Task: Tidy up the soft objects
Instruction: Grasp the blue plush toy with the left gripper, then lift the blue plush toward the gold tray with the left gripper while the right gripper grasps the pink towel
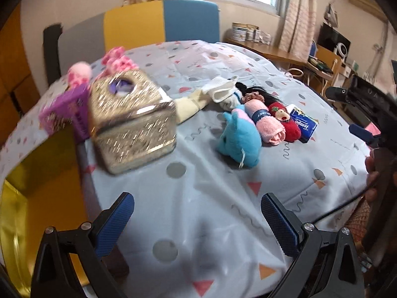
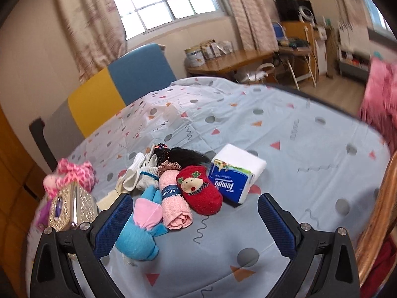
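Observation:
A row of soft things lies on the patterned tablecloth point(image 1: 198, 198): a blue plush toy point(image 1: 239, 140) point(image 2: 139, 233), a rolled pink towel point(image 1: 266, 121) point(image 2: 175, 204), a red reindeer slipper point(image 1: 285, 120) point(image 2: 201, 191), a blue Tempo tissue pack point(image 1: 305, 124) point(image 2: 229, 186), white socks point(image 1: 223, 90) point(image 2: 139, 173) and a black hairpiece point(image 1: 260, 95) point(image 2: 186, 155). My left gripper point(image 1: 198, 213) is open and empty, near the table's front edge. My right gripper point(image 2: 196, 221) is open and empty, just in front of the toy and towel.
A glittery gold tissue box point(image 1: 131, 121) point(image 2: 72, 206) stands at the left, with a purple box point(image 1: 67, 111) and pink plush items point(image 1: 116, 58) point(image 2: 74, 173) behind it. A white block point(image 2: 239, 159) lies behind the tissue pack. A colourful chair point(image 1: 163, 19) stands beyond the table.

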`<control>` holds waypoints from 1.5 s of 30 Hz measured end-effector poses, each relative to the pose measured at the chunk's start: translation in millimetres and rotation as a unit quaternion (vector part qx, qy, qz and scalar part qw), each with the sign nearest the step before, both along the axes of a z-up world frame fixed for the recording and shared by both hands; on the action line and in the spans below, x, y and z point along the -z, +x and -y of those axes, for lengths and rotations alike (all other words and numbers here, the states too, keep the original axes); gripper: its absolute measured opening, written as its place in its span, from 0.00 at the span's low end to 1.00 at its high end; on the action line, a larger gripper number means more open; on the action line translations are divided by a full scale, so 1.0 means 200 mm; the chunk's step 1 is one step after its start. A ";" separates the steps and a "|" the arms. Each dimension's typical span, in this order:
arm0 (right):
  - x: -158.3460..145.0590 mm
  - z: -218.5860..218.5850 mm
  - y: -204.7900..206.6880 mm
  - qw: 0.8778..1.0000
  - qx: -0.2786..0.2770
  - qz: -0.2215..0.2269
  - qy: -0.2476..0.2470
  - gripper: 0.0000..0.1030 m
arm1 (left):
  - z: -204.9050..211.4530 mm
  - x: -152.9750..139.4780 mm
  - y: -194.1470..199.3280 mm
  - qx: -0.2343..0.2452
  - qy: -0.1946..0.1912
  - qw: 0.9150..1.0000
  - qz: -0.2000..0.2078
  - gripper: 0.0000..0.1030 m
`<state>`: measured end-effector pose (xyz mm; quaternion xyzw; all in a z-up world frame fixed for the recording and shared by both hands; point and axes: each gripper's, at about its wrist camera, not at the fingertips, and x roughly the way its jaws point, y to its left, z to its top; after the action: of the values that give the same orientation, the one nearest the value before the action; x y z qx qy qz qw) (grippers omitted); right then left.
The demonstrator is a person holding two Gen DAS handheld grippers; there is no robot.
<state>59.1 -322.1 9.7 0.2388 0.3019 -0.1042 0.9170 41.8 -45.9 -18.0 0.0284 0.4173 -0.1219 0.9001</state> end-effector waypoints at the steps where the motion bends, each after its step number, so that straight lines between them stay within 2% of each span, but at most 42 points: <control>1: 0.01 0.02 0.00 1.000 -0.001 -0.001 0.016 0.99 | 0.03 0.00 0.02 0.006 0.008 1.000 0.005 1.00; 4: 0.02 0.04 0.00 0.999 -0.001 0.003 0.034 0.99 | 0.11 -0.01 0.08 0.028 0.006 1.000 0.001 0.98; 8: 0.03 0.04 0.00 0.999 -0.008 0.002 0.046 1.00 | 0.19 0.03 0.23 0.040 0.016 0.999 -0.015 0.89; 17: 0.05 0.04 0.02 0.998 -0.019 -0.004 0.059 1.00 | 0.44 0.11 0.49 0.093 0.019 0.994 -0.044 0.87; 19: 0.05 0.04 0.03 0.998 -0.020 -0.004 0.062 1.00 | 0.49 0.14 0.54 0.101 0.032 0.993 -0.045 0.70; 20: 0.05 0.04 0.03 0.998 -0.021 -0.005 0.062 1.00 | 0.52 0.16 0.57 0.107 0.032 0.992 -0.050 0.55; 22: 0.06 0.04 0.03 0.998 -0.022 -0.006 0.064 1.00 | 0.54 0.21 0.62 0.114 0.036 0.991 -0.065 0.53; 24: 0.06 0.04 0.03 0.998 -0.023 -0.008 0.064 1.00 | 0.55 0.25 0.66 0.119 0.032 0.989 -0.081 0.46; 29: 0.06 0.04 0.04 0.998 -0.023 -0.013 0.061 1.00 | 0.46 0.20 0.64 0.124 -0.005 0.990 -0.070 0.45; 34: 0.06 0.03 0.04 0.998 -0.023 -0.017 0.056 1.00 | 0.37 -0.01 0.62 0.131 -0.029 0.990 -0.036 0.45; 38: 0.07 0.01 0.05 0.998 -0.026 -0.025 0.048 1.00 | 0.24 -0.21 0.71 0.093 -0.043 0.995 0.003 0.45; 42: 0.08 0.00 0.06 0.998 -0.032 -0.035 0.044 1.00 | 0.05 -0.33 0.87 0.024 -0.046 0.998 0.027 0.45; 45: 0.09 -0.03 0.08 0.997 -0.044 -0.047 0.037 0.98 | -0.15 -0.38 0.94 -0.035 -0.043 0.998 0.038 0.45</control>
<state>74.7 -316.3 -8.1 0.2544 0.3583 -0.0636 0.8960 230.6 -16.3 58.7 -0.0203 0.3777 -0.1068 0.9195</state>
